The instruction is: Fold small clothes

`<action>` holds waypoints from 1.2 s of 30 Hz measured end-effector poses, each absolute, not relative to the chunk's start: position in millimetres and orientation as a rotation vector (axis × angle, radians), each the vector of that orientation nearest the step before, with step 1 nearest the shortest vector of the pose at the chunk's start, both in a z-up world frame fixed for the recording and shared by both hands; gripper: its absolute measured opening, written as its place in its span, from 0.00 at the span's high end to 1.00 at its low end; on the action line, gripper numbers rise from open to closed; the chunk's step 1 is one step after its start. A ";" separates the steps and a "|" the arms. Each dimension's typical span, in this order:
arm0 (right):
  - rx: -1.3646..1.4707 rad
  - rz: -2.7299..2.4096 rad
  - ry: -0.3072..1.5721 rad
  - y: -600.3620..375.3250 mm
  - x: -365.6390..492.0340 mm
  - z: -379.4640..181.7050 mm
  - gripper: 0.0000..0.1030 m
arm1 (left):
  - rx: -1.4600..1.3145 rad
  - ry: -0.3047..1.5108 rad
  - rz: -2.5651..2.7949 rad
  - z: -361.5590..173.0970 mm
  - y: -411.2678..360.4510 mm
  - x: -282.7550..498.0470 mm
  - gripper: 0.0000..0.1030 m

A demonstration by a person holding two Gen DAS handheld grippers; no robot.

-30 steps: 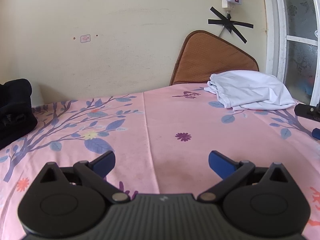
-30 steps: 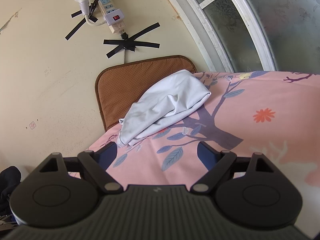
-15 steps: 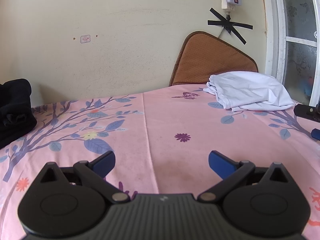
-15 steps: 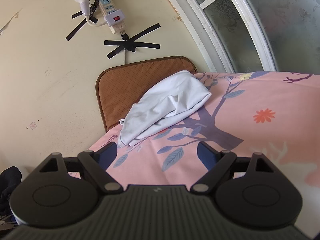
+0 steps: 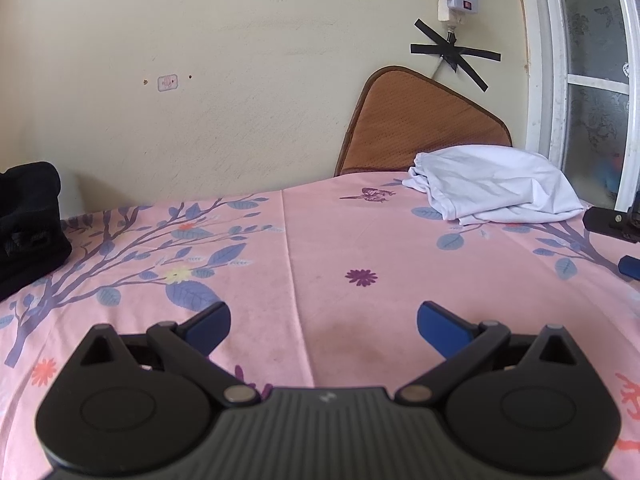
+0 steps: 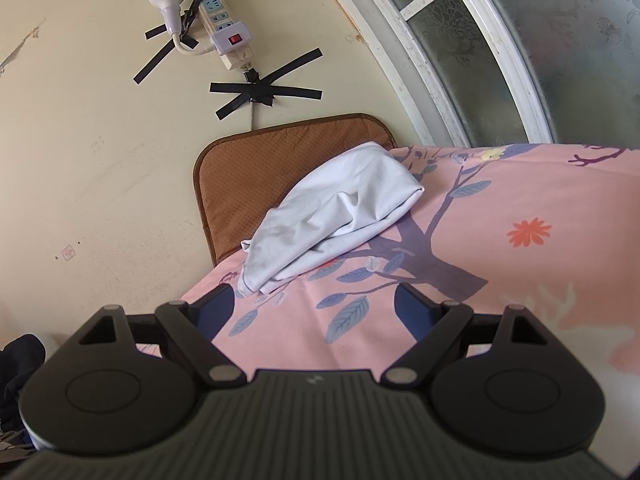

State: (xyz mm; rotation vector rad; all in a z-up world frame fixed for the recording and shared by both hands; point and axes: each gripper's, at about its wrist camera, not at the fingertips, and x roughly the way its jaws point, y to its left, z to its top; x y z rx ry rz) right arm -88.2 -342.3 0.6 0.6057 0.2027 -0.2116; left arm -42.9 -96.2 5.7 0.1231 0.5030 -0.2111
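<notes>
The white garment [image 6: 336, 208] lies bunched at the far corner of the bed [image 5: 320, 240], up against the brown mat [image 6: 256, 184] that leans on the wall, so nothing is spread out for folding yet. The right tool [image 6: 314, 312] points straight at it, jaws wide apart and empty, which looks like lining up for a first grab at its near edge. The left tool [image 5: 322, 320] hangs over bare sheet, equally open, well apart from the cloth. A dark bundle [image 5: 28, 224] sits at the left; possibly more clothes, hard to tell.
</notes>
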 end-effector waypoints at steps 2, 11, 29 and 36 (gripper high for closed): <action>0.605 -0.211 0.204 -342.3 -88.1 0.9 0.13 | 0.121 0.501 -0.211 5.8 -95.9 -42.9 0.00; 0.598 -0.213 0.209 -342.5 -86.3 -0.1 0.13 | 0.113 0.494 -0.219 5.7 -94.4 -44.1 0.00; 0.576 -0.213 0.210 -339.9 -85.8 -0.6 0.14 | 0.112 0.492 -0.219 5.8 -95.0 -44.9 0.00; 0.564 -0.219 0.193 -337.1 -88.3 0.2 0.14 | 0.111 0.491 -0.219 5.8 -94.7 -44.9 0.00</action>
